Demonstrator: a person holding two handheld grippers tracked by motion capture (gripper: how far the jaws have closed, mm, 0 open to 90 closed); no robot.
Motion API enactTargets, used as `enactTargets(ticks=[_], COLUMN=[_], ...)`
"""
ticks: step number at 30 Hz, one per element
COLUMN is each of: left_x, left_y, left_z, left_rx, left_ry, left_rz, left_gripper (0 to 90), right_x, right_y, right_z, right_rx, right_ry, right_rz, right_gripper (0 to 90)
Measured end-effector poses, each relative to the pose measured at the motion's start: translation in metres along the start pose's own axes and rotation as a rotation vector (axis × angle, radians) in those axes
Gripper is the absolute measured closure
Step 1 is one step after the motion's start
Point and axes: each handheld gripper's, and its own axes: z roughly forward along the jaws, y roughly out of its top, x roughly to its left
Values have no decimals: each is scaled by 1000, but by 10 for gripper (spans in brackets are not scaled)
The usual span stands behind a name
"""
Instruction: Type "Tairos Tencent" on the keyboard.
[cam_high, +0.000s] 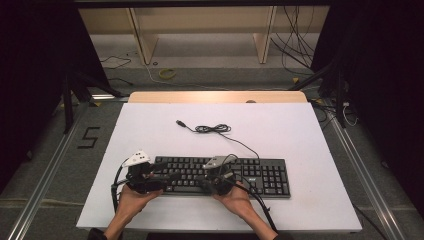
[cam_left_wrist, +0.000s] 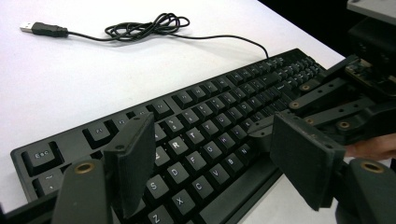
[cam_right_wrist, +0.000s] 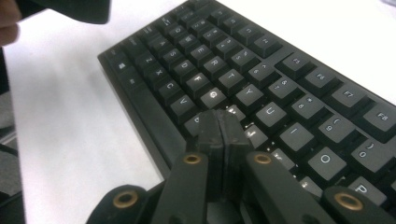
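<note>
A black keyboard lies across the near half of the white table, its cable running back to a coil and a USB plug. My left gripper hovers over the keyboard's left end, open, its jaws spread wide above the letter keys with nothing between them. My right gripper is shut, its joined tips low over the middle letter keys; whether they touch a key I cannot tell. The right gripper also appears in the left gripper view, pointing toward the left one.
The white table top has bare room behind and to both sides of the keyboard. The coiled cable and USB plug lie behind the keyboard. Beyond the table's wooden far edge are floor, loose cables and shelf legs.
</note>
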Motion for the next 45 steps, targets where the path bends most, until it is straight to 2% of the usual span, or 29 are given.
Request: enactTargets(ticks=[14, 18, 24, 27, 32, 35, 38, 45], left_x=[0, 0, 3, 4, 4, 3, 3, 3], left_y=[-5, -5, -5, -5, -4, -3, -2, 0], left_z=[-2, -1, 0, 1, 3, 5, 7, 10], left_rx=[4, 2, 5, 10, 17, 23, 24, 36], left_ry=[0, 1, 8, 13, 19, 20, 21, 23], left_rz=[-4, -6, -5, -9, -5, 2, 3, 10], left_gripper=[308, 308, 309, 311, 315, 316, 318, 336], right_x=[2, 4, 3, 1, -1, -3, -5, -13], right_y=[-2, -3, -3, -1, 0, -1, -3, -6], right_z=[7, 9, 7, 2, -8, -13, -19, -33], right_rx=[34, 25, 21, -6, -43, -61, -69, -108], right_ry=[-19, -33, -24, -11, 2, 12, 18, 24], right_rz=[-9, -31, 0, 19, 27, 33, 38, 64], right_gripper=[900, 900, 900, 886, 828, 777, 687, 579])
